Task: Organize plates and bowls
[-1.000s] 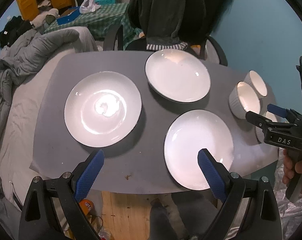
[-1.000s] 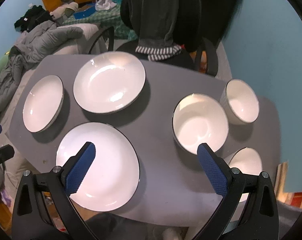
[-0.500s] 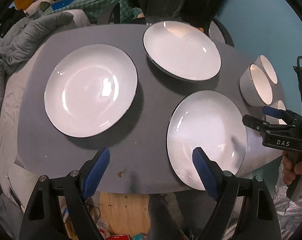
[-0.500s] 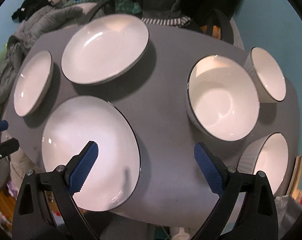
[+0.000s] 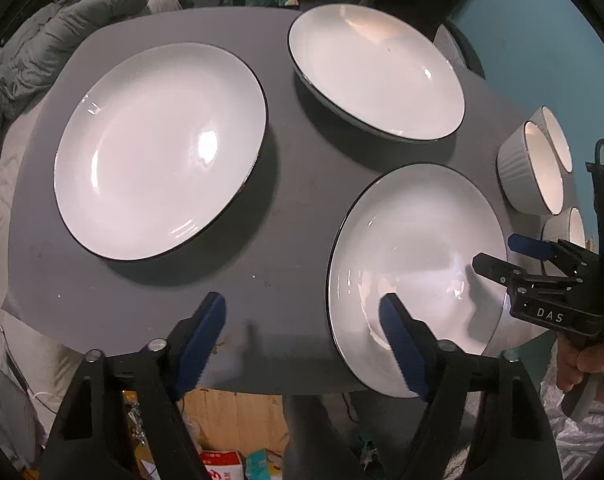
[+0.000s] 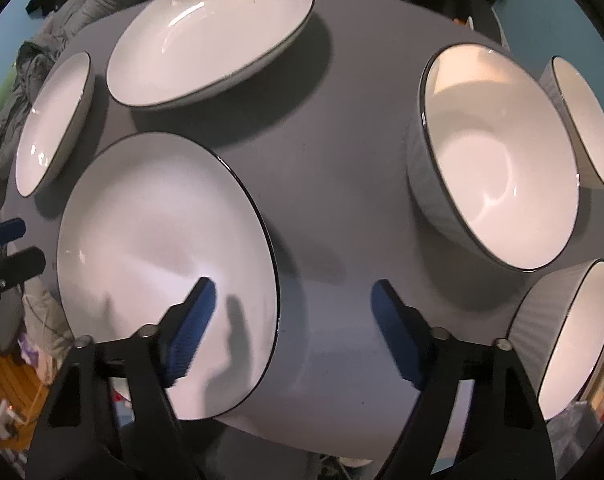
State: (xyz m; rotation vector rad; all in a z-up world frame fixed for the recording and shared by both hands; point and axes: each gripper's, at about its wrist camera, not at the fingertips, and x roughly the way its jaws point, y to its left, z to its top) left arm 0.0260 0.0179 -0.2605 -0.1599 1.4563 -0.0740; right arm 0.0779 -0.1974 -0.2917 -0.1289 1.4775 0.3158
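Note:
Three white plates with dark rims lie on the grey table (image 5: 289, 184): a left plate (image 5: 157, 148), a far plate (image 5: 378, 68) and a near plate (image 5: 418, 264). Three white ribbed bowls stand at the right; the nearest to the plates (image 6: 498, 160) is the largest in the right wrist view. My left gripper (image 5: 302, 336) is open and empty, low over the table's front edge, its right finger over the near plate's rim. My right gripper (image 6: 291, 320) is open and empty, straddling the right rim of the near plate (image 6: 161, 264). It also shows in the left wrist view (image 5: 498, 256).
Two more bowls (image 6: 582, 120) (image 6: 570, 340) sit at the table's right edge. A grey jacket (image 5: 61, 28) lies on a seat at far left. Boxes and litter (image 5: 221, 460) lie on the floor below the front edge.
Both grippers have moved forward and down toward the table. The near plate now lies under their fingers. Nothing on the table has moved.

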